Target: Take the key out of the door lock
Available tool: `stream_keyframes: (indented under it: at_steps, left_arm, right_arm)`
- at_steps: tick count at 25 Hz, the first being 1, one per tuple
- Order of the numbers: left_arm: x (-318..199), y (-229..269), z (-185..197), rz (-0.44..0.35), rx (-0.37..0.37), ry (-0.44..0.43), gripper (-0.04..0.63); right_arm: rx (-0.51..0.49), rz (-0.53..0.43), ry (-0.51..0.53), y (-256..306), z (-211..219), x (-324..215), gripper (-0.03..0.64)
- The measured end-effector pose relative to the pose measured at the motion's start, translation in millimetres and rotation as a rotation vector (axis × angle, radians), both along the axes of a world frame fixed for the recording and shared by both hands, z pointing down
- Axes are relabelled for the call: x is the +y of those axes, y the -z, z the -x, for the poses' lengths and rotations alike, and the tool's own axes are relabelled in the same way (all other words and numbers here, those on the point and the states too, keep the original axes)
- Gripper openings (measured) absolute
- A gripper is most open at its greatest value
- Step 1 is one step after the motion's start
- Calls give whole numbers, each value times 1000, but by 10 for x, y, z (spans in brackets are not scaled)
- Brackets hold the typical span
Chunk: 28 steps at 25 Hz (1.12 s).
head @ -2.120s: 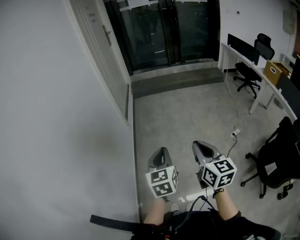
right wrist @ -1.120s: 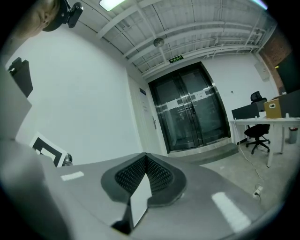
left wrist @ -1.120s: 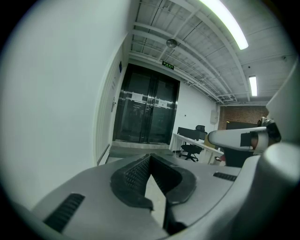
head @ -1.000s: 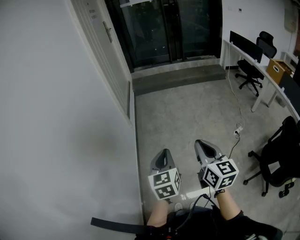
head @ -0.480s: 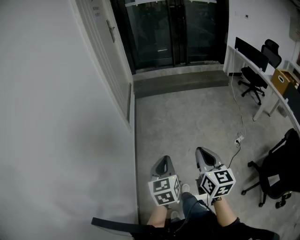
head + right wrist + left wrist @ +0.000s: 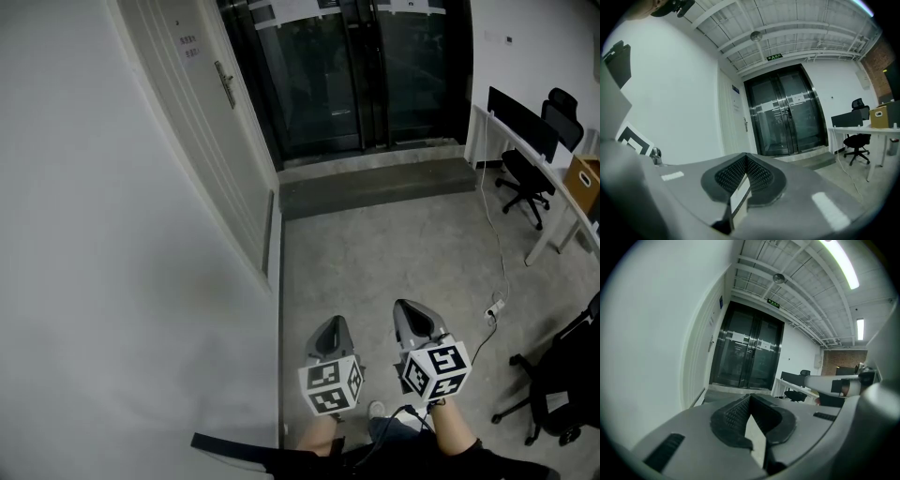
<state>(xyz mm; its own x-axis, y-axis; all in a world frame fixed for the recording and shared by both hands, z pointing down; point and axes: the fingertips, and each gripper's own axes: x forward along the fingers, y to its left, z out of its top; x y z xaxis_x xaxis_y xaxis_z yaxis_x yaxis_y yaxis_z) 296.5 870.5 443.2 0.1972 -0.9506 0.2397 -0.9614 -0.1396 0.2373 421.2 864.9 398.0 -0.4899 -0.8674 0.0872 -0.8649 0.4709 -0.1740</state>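
Observation:
A white door [image 6: 202, 122] stands in the left wall, far ahead, with a metal handle [image 6: 225, 86]. The handle also shows small in the left gripper view [image 6: 711, 343] and the right gripper view [image 6: 746, 124]. No key or lock detail can be made out at this distance. My left gripper [image 6: 330, 325] and right gripper [image 6: 410, 308] hang side by side low over the grey floor, well short of the door. Both point ahead, and each is shut with nothing between its pads [image 6: 736, 411] [image 6: 757, 171].
Dark glass double doors [image 6: 347, 66] close the corridor's far end behind a low step [image 6: 375, 183]. White desks [image 6: 539, 211] and black office chairs [image 6: 525, 173] line the right side. A cable with a plug [image 6: 494, 307] lies on the floor. White wall [image 6: 112, 309] runs close on the left.
The person has walked forward along the wall, so the white door and glass doors look nearer and shifted right. Both grippers stayed shut, low and side by side.

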Motion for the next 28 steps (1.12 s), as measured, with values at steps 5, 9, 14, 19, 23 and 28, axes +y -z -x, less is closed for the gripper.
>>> stream_keyframes:
  at_steps: [5,9,14,19,23,28]
  left_arm:
    - [-421,68,-51,-16,-3,12,0]
    - [-634,32,-40,-2,10,28,-1]
    - [-902,-60,-1,12,23,31,0]
    - [-1439,-96,182,5,20,21,0]
    - [-1987,-16,376,0,22,9,0]
    - [-2663,72,778,2,39,-1,-1]
  right_arm:
    - [-7,-11,-3,75,-102,-422,2]
    - [-3,16,15,-6,-84,-632,2]
    - [5,23,32,-84,4,-904,2]
    - [11,13,18,-112,195,-1416,2]
    - [32,-17,12,-22,424,-1950,2]
    - [11,-56,18,185,887,-2629,2]
